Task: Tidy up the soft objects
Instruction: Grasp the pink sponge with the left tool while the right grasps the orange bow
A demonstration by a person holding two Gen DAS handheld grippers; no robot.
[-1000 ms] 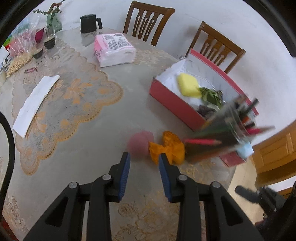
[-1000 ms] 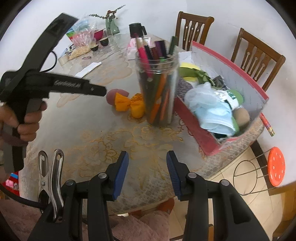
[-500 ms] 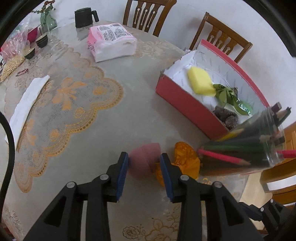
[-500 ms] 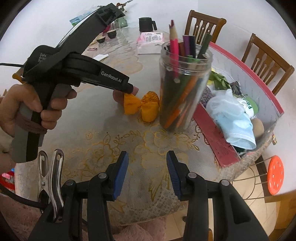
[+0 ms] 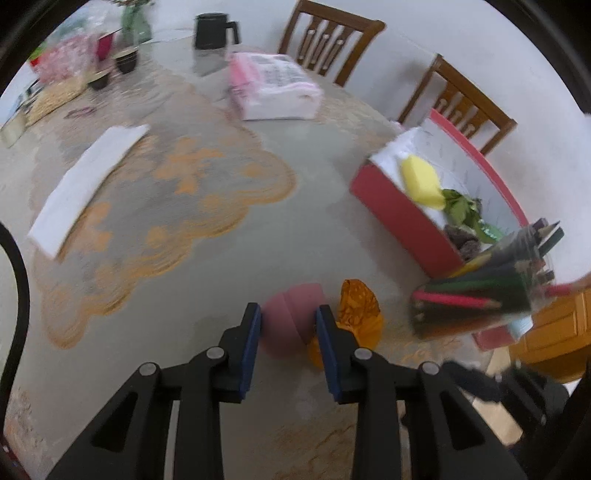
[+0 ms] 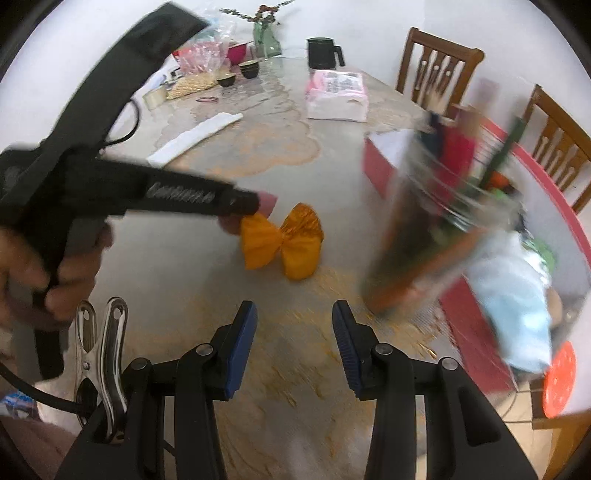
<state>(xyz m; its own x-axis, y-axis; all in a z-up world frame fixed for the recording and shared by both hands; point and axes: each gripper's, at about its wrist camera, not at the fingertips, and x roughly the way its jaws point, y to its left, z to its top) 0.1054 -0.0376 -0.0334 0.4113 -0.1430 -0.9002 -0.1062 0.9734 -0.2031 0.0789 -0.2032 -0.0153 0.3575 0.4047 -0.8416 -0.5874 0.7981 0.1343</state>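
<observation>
A pink soft sponge (image 5: 291,314) lies on the table between the fingers of my left gripper (image 5: 288,325), whose jaws stand around it and look to touch its sides. The right wrist view shows that sponge (image 6: 266,202) at the left gripper's tip. An orange bow (image 5: 360,314) lies just right of the sponge, and it also shows in the right wrist view (image 6: 282,242). My right gripper (image 6: 293,328) is open and empty above the table, short of the bow. A red box (image 5: 402,214) holds a yellow sponge (image 5: 421,179) and other soft things.
A clear jar of pencils (image 5: 487,284) stands beside the box, blurred in the right wrist view (image 6: 436,229). A pink tissue pack (image 5: 271,90), a folded white cloth (image 5: 86,182), a black mug (image 5: 212,31) and two wooden chairs (image 5: 460,101) lie farther back.
My left gripper has moved forward until its fingers are around the pink sponge. The right gripper has swung left, so the pencil jar has shifted right in its view.
</observation>
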